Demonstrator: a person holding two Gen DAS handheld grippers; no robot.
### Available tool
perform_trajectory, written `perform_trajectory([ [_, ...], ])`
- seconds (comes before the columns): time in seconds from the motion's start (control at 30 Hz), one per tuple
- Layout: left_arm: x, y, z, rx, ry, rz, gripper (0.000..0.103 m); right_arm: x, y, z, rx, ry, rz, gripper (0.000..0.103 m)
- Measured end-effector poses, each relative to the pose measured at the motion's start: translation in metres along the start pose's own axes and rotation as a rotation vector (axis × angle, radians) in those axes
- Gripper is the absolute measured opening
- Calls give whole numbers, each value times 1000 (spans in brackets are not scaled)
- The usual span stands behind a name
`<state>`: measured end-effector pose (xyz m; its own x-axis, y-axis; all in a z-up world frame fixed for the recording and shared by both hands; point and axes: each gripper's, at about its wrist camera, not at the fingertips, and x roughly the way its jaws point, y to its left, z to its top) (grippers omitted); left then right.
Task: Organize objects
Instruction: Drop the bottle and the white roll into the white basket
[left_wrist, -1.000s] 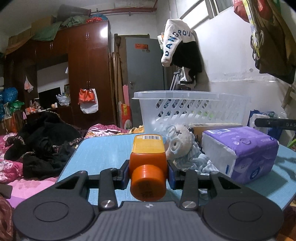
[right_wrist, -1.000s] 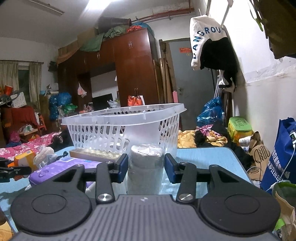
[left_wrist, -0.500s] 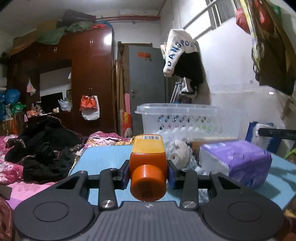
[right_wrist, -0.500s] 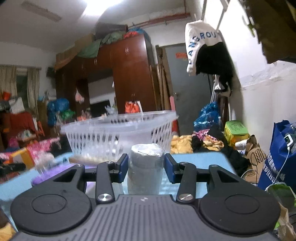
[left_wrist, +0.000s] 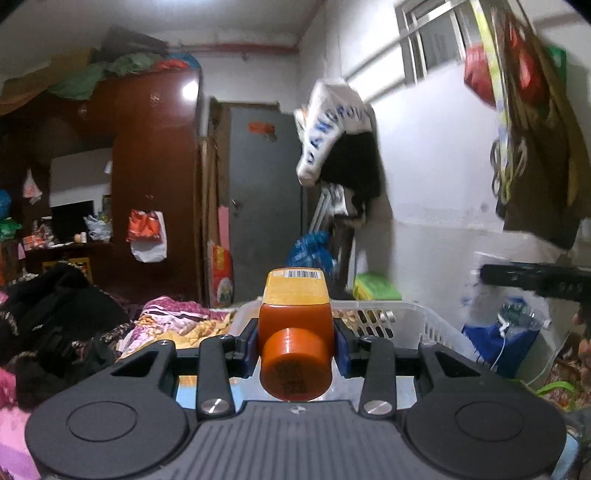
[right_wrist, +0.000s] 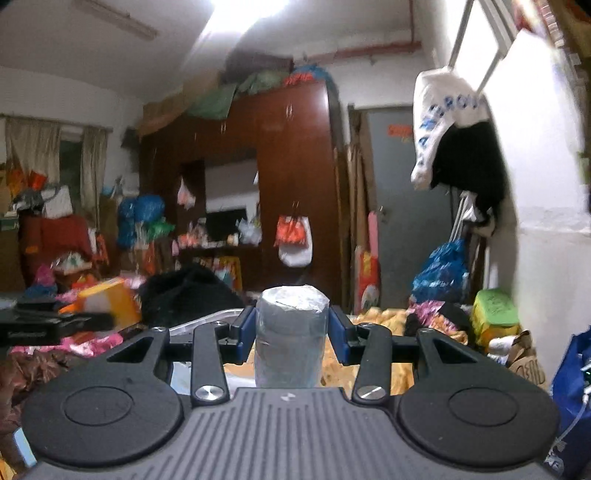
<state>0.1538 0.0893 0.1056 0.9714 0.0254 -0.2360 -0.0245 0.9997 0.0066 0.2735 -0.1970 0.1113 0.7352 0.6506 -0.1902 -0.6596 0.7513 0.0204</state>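
My left gripper (left_wrist: 294, 341) is shut on an orange bottle with a yellow label (left_wrist: 294, 332), its orange cap toward the camera, held above the rim of the white plastic laundry basket (left_wrist: 402, 317). My right gripper (right_wrist: 291, 332) is shut on a grey foil-wrapped cylinder (right_wrist: 291, 336), held high; a bit of the basket's rim (right_wrist: 207, 320) shows just below its left finger. The other gripper appears at the right edge of the left wrist view (left_wrist: 539, 282) and, with the orange bottle (right_wrist: 107, 306), at the left of the right wrist view.
A little blue table top (left_wrist: 186, 391) shows under the left gripper. Behind are a dark wardrobe (right_wrist: 295, 184), a grey door (left_wrist: 264, 199), clothes hung on the right wall (left_wrist: 340, 140), a bed piled with clothes (left_wrist: 55, 325) and a blue bag (right_wrist: 572, 387) at the right.
Both grippers have risen with their loads. The basket, tissue pack and plush toy have dropped out of view; only the basket's rim now shows below the fingers.
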Motion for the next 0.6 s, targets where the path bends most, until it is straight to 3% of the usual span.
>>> perform_trajectory([
  [0.1,49,-10,20,29,86,6,43,40,4,4,-31,86,-94,46],
  [0.27,130,-6,18,30,258,46,43,96,0,-5,-14,257,-133,46],
  [0.43,154,-1,5,25,311,29,43,118,4,-18,-31,360,-156,46],
  [0.6,168,7,-4,-6,345,52,43,116,2,-23,-18,364,-133,46],
])
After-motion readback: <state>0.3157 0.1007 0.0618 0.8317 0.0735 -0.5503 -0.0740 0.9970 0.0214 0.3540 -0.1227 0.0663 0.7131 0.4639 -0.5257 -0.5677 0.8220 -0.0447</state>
